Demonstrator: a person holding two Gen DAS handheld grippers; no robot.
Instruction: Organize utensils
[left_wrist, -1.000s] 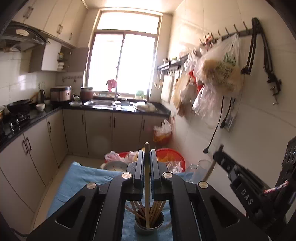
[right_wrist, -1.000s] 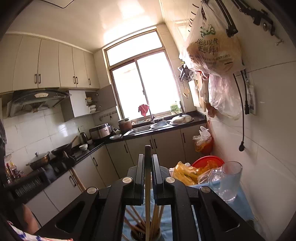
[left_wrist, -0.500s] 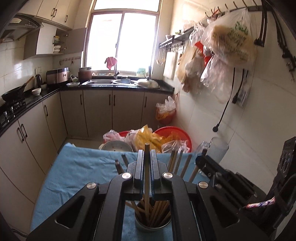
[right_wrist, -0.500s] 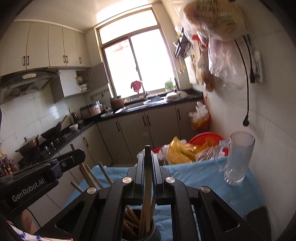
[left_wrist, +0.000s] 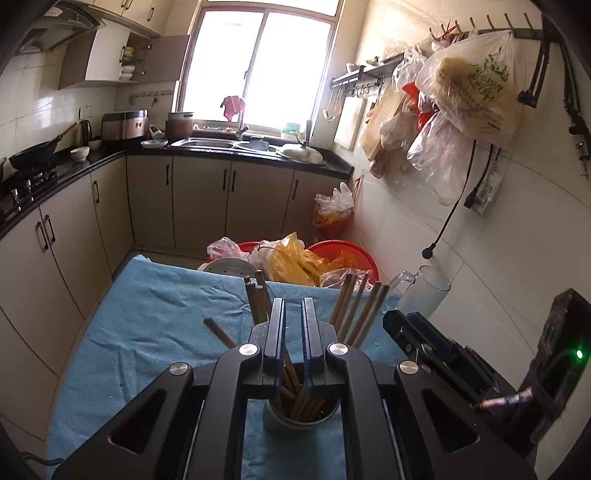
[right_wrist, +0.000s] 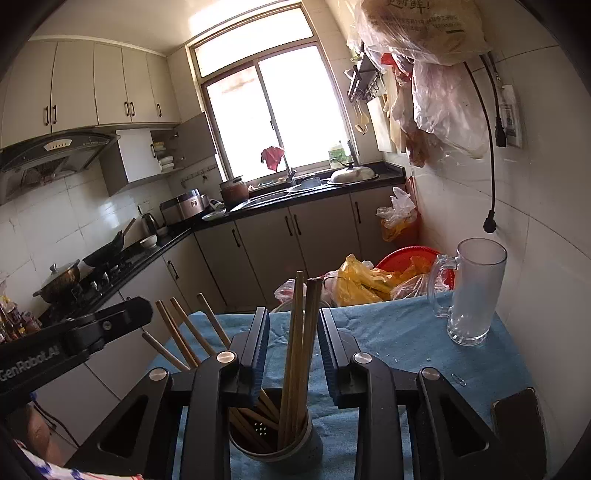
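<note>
Both grippers' fingers opening, empty, over chopstick holder (right_wrist: 275, 439); glass mug (right_wrist: 474, 291) beside.

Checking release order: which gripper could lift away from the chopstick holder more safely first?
Probably left. The left gripper has an empty gap between its jaws above the holder, while the right gripper has its jaws opening with upright chopsticks between them, which lifting might drag.

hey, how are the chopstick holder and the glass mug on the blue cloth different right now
The chopstick holder is a grey, opaque cup crammed with wooden chopsticks; the glass mug is clear and looks empty. The mug has a side handle; no handle shows on the holder. The holder sits just below the right gripper, the mug near the wall. Both stand upright on the blue cloth.
</note>
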